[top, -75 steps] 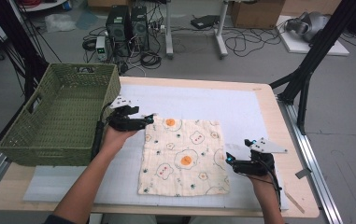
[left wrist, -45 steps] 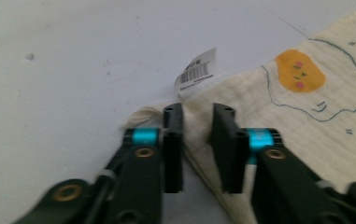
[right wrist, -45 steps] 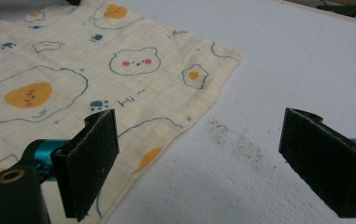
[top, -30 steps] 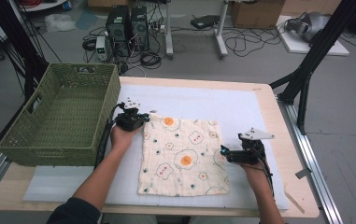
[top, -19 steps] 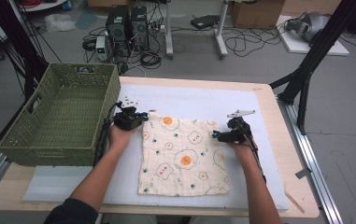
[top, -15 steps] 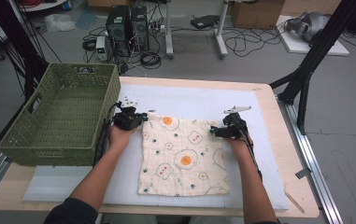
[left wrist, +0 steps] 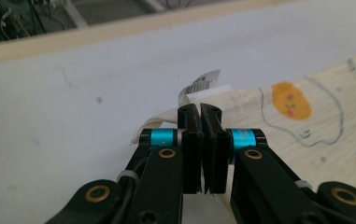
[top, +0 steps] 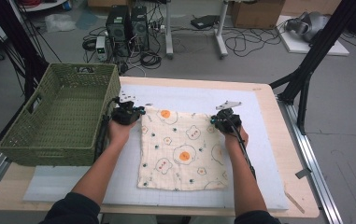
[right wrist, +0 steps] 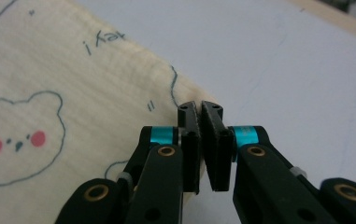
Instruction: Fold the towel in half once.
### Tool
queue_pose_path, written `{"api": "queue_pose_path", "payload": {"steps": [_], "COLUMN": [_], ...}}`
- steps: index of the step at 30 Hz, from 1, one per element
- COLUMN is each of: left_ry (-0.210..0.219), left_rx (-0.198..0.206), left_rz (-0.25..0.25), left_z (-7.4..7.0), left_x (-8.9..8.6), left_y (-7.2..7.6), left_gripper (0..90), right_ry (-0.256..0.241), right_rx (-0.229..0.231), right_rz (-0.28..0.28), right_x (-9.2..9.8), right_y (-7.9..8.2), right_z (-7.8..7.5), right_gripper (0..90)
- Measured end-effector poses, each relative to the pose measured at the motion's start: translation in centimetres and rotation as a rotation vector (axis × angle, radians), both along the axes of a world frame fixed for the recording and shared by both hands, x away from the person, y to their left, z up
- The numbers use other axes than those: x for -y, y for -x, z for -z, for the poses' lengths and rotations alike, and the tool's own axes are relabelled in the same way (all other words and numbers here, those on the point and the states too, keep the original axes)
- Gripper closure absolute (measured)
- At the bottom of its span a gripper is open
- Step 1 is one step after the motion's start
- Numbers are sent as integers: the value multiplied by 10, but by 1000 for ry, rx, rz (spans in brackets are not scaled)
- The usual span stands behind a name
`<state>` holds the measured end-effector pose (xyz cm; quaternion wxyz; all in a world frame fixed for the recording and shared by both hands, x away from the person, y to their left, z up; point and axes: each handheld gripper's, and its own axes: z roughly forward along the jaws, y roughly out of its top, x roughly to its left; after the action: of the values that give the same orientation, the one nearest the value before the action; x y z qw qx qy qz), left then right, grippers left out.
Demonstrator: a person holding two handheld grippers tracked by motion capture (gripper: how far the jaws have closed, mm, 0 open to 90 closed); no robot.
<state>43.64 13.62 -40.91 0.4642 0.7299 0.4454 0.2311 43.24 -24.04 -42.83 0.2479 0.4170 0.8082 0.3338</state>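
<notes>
A green woven basket (top: 59, 119) stands on the left part of the counter (top: 302, 186), with a handle cut-out in its left wall. A white mat (top: 199, 99) covers most of the counter top. On the floor beyond the far edge stand two dark computer towers (top: 128, 23) among loose cables (top: 241, 44). A black stand (top: 309, 70) rises at the right, far side.

Cloth (left wrist: 306, 126) care tag (left wrist: 202, 84): print too small to read; no other text legible
</notes>
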Motion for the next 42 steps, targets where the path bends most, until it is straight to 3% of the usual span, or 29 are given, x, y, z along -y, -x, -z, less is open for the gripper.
{"api": "queue_pose_path", "payload": {"steps": [2, 7, 13, 15, 17, 21, 25, 27, 33, 42], "left_ry": [32, 79, 91, 86, 98, 109, 125, 124, 116, 122], "left_rx": [39, 52, 39, 9, 40, 50, 74, 77, 96, 91], "left_rz": [-3, 39, 81, 94, 97, 120, 151, 168, 197, 243], "left_z": [-12, -23, -20, -20, -21, -20, -19, -17, -15, -4], "left_x": [-1, -1, -1, -3, -3, -4, -7, -7, -10, -12], "left_y": [-1, 1, 13, 17, 24, 37, 52, 59, 78, 105], "left_gripper": [869, 868, 867, 867, 867, 867, 867, 867, 867, 865], "right_ry": [-10, -101, -122, -118, -127, -163, -169, -171, -171, -185], "right_rx": [49, 114, 111, 106, 97, 114, 89, 113, 108, 121], "right_rz": [11, 36, 0, -9, -24, -55, -73, -82, -107, -130], "right_x": [1, 11, 15, 15, 16, 17, 19, 19, 19, 25], "right_y": [1, 4, 14, 18, 22, 36, 47, 53, 73, 106], "right_z": [-8, -22, -29, -30, -31, -34, -34, -36, -34, -24], "right_gripper": [863, 863, 862, 862, 862, 863, 863, 863, 863, 863]}}
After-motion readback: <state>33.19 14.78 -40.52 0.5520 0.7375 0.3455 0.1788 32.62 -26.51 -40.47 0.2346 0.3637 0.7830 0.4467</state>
